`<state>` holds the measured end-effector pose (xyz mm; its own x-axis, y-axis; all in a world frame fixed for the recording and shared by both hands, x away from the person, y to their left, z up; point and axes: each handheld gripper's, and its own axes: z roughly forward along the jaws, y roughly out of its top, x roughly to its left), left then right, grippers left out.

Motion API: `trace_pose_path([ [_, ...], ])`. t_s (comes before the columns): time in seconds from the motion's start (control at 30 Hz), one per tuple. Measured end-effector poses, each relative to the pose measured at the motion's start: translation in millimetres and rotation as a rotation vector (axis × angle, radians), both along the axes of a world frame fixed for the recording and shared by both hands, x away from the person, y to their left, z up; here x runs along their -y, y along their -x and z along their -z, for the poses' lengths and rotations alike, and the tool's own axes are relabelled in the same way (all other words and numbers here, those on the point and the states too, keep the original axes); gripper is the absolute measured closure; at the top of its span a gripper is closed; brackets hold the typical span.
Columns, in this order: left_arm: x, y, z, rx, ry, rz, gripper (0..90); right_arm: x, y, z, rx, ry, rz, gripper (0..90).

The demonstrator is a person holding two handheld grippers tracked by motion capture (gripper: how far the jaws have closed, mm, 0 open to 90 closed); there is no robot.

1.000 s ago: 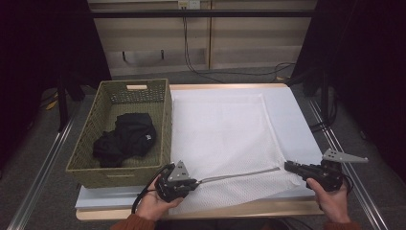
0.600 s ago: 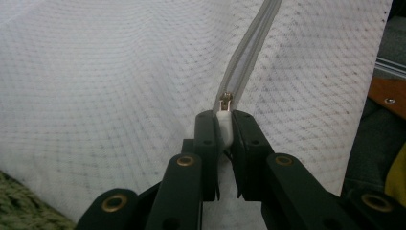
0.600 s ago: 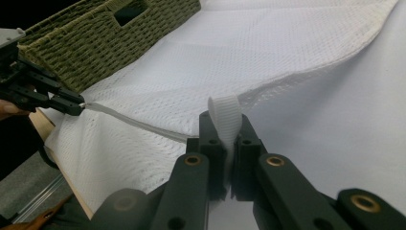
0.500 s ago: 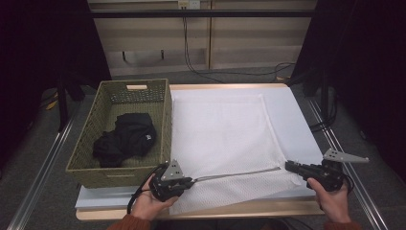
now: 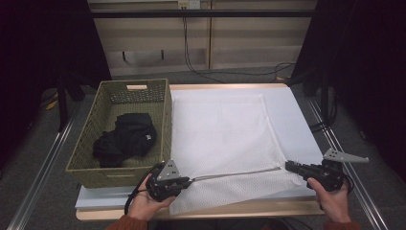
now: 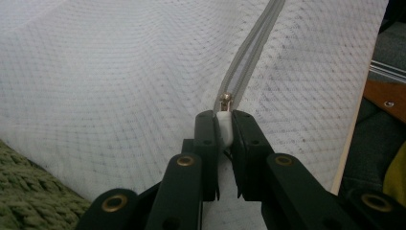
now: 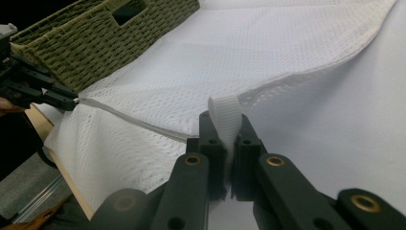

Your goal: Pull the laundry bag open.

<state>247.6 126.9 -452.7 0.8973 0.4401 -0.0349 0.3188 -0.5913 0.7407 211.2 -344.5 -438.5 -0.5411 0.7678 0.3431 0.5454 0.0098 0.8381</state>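
A white mesh zip bag lies flat on the white-covered table. Its grey zipper runs along the near edge, pulled taut between my two grippers. My left gripper is shut on the white zipper pull, just behind the metal slider. At the bag's right end, my right gripper is shut on a white fabric tab. In the right gripper view the left gripper holds the zipper's far end.
A green woven basket stands at the table's left, close beside the bag, with a black garment inside. The table's wooden front edge runs just below both hands. Dark curtains and cables are behind the table.
My left gripper has shifted slightly left with the zipper pull in it. The right gripper has stayed put.
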Motion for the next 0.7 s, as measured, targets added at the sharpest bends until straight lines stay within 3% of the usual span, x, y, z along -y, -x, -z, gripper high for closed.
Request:
trace_pose_path([
  [0.17,-2.1,3.4,-0.6,0.011,-0.024,0.015,81.6,-1.3,-0.3,1.0,-0.005,0.006,-0.004,85.9],
  [0.2,-2.2,3.9,0.1,0.007,0.001,0.004,81.6,-1.6,-0.3,0.9,-0.007,0.004,-0.005,85.9],
  [0.33,-6.4,2.6,0.2,0.010,-0.031,0.002,81.6,-2.2,-0.3,0.2,0.002,0.009,-0.008,85.9],
  [0.47,-9.0,0.9,3.7,0.004,-0.005,-0.022,81.6,-0.9,-0.4,0.5,0.001,0.006,-0.004,86.0],
  [0.5,-10.7,0.4,1.5,0.012,-0.039,-0.008,81.7,-1.0,-0.3,0.4,0.000,0.008,-0.005,86.0],
  [0.6,-11.7,1.9,1.8,0.004,-0.008,-0.023,81.6,-1.0,0.0,-0.1,0.000,0.005,-0.003,86.0],
  [0.67,-12.9,2.5,2.4,0.007,-0.010,-0.030,81.6,-1.1,0.5,0.1,0.001,0.009,-0.003,85.9],
  [0.7,-14.7,2.2,1.4,0.007,-0.030,-0.023,81.7,-0.8,0.5,0.3,0.000,0.007,-0.003,86.0],
])
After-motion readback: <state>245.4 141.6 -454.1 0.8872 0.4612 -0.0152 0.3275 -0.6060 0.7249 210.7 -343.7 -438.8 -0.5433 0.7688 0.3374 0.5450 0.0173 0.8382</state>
